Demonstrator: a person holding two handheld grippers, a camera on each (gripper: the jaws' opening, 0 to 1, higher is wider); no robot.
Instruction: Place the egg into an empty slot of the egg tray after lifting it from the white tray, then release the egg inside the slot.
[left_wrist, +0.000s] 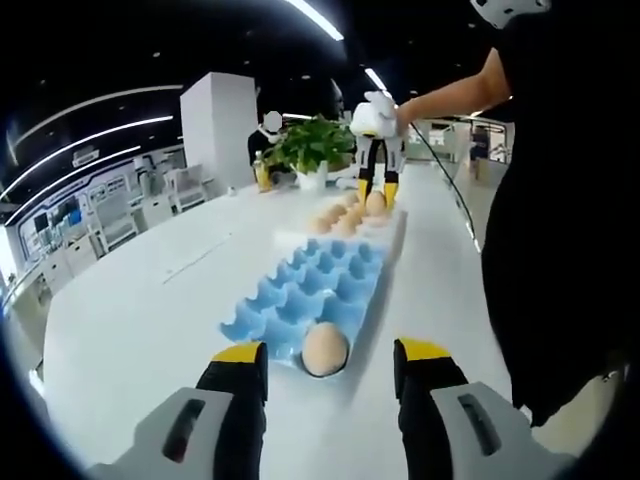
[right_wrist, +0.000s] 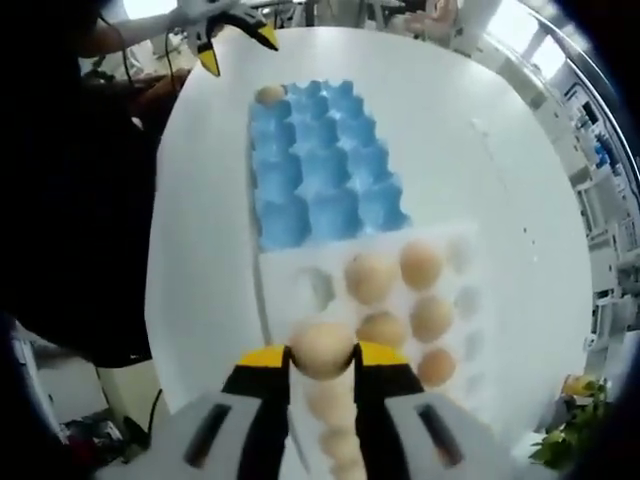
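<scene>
My right tongs (right_wrist: 322, 362) grip one egg (right_wrist: 322, 347) above the white tray (right_wrist: 300, 290), its long axis crosswise between the tips. Five eggs lie in that tray. One egg (left_wrist: 325, 349) sits in the blue egg tray (left_wrist: 310, 290). My left tongs (left_wrist: 330, 362) are wide.

The egg tray (right_wrist: 322, 170) is bright blue, its cups shaded darker blue. The egg (right_wrist: 322, 347) between the right hand-held gripper (right_wrist: 322, 362) tips is pale tan, as is the lone egg (left_wrist: 325, 349) sitting in the blue tray. The white tray (right_wrist: 300, 290) is plain white, with light brown eggs (right_wrist: 400, 290) in it. Both hand-held grippers have yellow tips over black fingers and grey bodies; the left hand-held gripper (left_wrist: 328, 360) shows the same colours. The worktop (left_wrist: 150, 290) is glossy white. A plant (left_wrist: 312, 143) has green leaves in a white pot. The person's clothing (left_wrist: 560, 200) is black
</scene>
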